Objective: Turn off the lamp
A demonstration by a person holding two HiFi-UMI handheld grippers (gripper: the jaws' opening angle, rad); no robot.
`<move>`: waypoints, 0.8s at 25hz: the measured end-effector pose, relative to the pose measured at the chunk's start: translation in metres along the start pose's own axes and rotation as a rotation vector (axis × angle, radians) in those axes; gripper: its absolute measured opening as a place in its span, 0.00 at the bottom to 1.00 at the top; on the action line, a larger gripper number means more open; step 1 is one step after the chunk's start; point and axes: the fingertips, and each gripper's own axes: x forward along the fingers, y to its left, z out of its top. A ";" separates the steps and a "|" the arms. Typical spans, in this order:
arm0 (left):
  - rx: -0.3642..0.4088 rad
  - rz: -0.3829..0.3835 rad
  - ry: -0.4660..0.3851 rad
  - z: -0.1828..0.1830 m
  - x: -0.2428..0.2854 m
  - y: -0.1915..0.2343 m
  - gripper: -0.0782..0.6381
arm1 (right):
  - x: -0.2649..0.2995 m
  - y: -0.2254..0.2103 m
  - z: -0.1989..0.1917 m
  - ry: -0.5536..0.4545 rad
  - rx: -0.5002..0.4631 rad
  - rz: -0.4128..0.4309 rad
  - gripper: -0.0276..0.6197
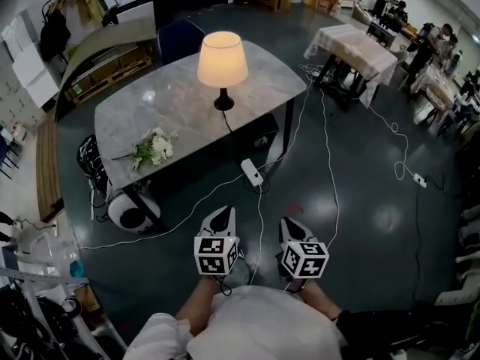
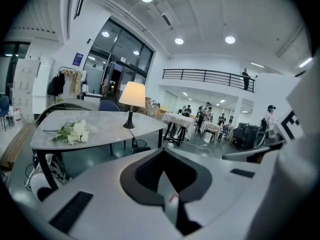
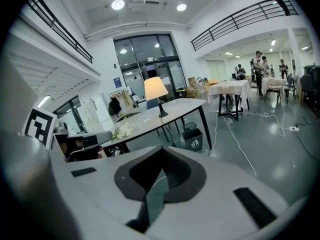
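Note:
The lamp (image 1: 222,60) has a cream shade and a black stem, and it glows on the grey marble table (image 1: 176,100). It also shows in the left gripper view (image 2: 132,95) and the right gripper view (image 3: 155,89), still lit. Its black cord runs off the table edge to a white power strip (image 1: 252,172) on the floor. My left gripper (image 1: 220,214) and right gripper (image 1: 294,225) hover side by side over the dark floor, well short of the table. Both are shut and hold nothing; the jaws meet in each gripper view (image 2: 162,154) (image 3: 161,150).
A bunch of white flowers (image 1: 153,148) lies near the table's left front corner. White cables (image 1: 330,163) trail over the floor. A small bin (image 3: 193,139) stands under the table. Another table with a white cloth (image 1: 351,47) stands at the back right, with people beyond it.

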 end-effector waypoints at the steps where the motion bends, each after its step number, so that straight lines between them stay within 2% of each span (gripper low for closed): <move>1: -0.002 -0.003 -0.001 0.003 0.007 0.002 0.12 | 0.006 0.000 0.005 0.001 -0.004 0.002 0.04; 9: -0.011 -0.028 0.002 0.028 0.060 0.015 0.12 | 0.057 -0.008 0.041 0.016 -0.018 0.024 0.04; 16: -0.009 -0.025 -0.009 0.055 0.103 0.046 0.12 | 0.117 0.002 0.077 0.003 -0.029 0.067 0.04; 20: -0.012 -0.030 -0.010 0.062 0.123 0.056 0.12 | 0.139 0.000 0.086 0.005 -0.017 0.073 0.04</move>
